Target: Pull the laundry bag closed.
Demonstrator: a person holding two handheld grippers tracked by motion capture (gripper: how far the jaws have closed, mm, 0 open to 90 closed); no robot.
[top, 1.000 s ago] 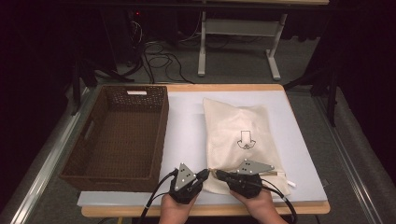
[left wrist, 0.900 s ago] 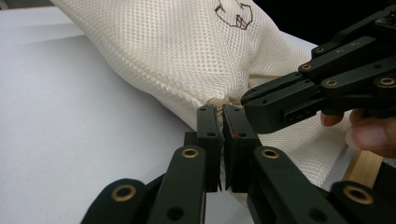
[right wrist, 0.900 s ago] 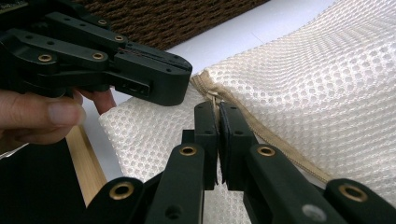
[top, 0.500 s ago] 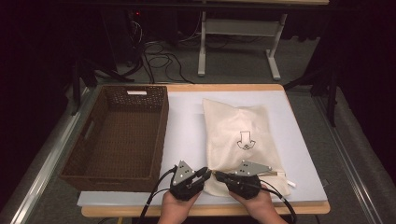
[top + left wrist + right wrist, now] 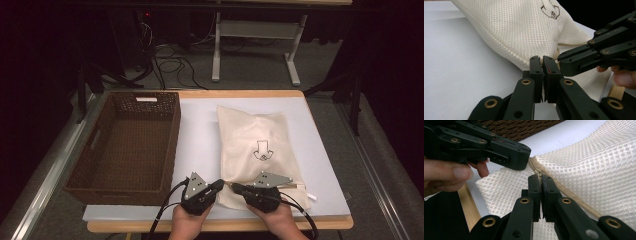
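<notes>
The mesh laundry bag [image 5: 255, 150] lies on the white mat beside the wicker basket [image 5: 127, 145]; left gripper [image 5: 541, 60] and right gripper [image 5: 540, 178] pinch its zipper corner; soft, light, likely droops

Bare white table [image 5: 200, 140] between wicker basket [image 5: 125, 145] and mesh bag [image 5: 255, 145]; basket walls at left.

You're at a lab test bench: white table [image 5: 200, 145] with metal side rails [image 5: 50, 170], loose cables [image 5: 170, 65] on grey floor, black curtains [image 5: 45, 45] around.
</notes>
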